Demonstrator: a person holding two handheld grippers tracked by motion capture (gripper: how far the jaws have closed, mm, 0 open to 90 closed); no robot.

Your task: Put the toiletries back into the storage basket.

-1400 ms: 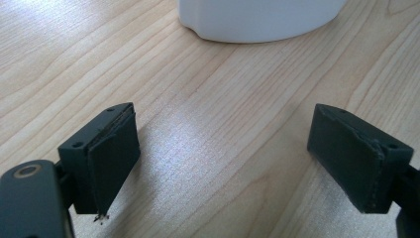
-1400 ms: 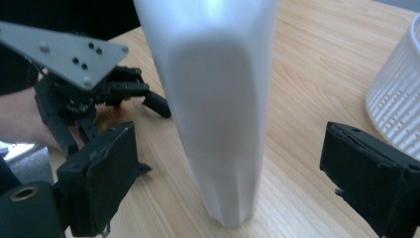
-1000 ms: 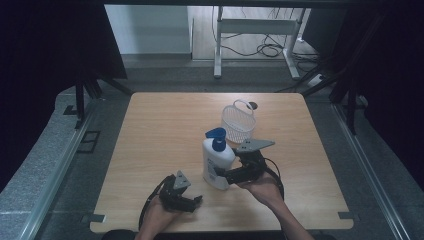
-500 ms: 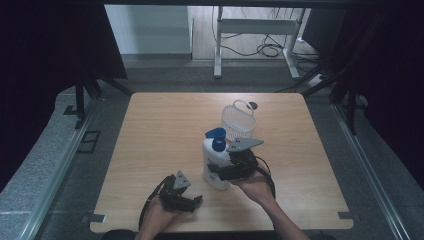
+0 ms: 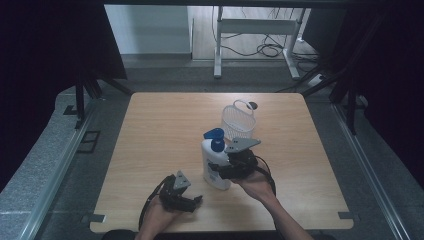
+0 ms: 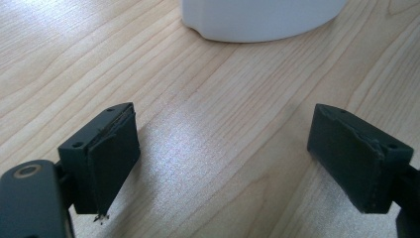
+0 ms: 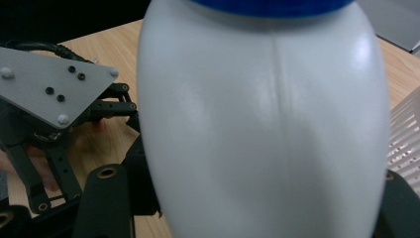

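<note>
The right tool (image 5: pixel 220 170) has moved in toward the white bottle (image 5: pixel 215 162) since a second ago, and its jaws have just been closing. Back then the jaws were beside the bottle and open. Now they squeeze the bottle from both sides, with the bottle between them. In the right gripper view, the bottle's white body (image 7: pixel 262 129) is very close and big, and the black jaws sit low at its two sides. The blue top (image 7: pixel 270 6) shows at the upper edge.

The bottle stands upright on the counter (image 5: pixel 160 130), near the front and a little right of the middle. Its blue pump (image 5: pixel 214 136) is on top. The hand (image 5: pixel 255 185) holding the right tool comes in from the bottom edge.

The left tool (image 5: pixel 192 200) has not moved. It rests low on the counter, near the front edge, to the left of the bottle and a bit apart from it. Its jaws are wide open with nothing between them. In the left gripper view, only bare wood (image 6: pixel 218 148) lies between the two black jaws, and the bottle's white bottom (image 6: pixel 262 20) is farther off at the top.

Just behind the bottle stands a white mesh basket (image 5: pixel 238 122) with a handle. A small dark round thing (image 5: pixel 252 105) lies on the counter right behind the basket.
</note>
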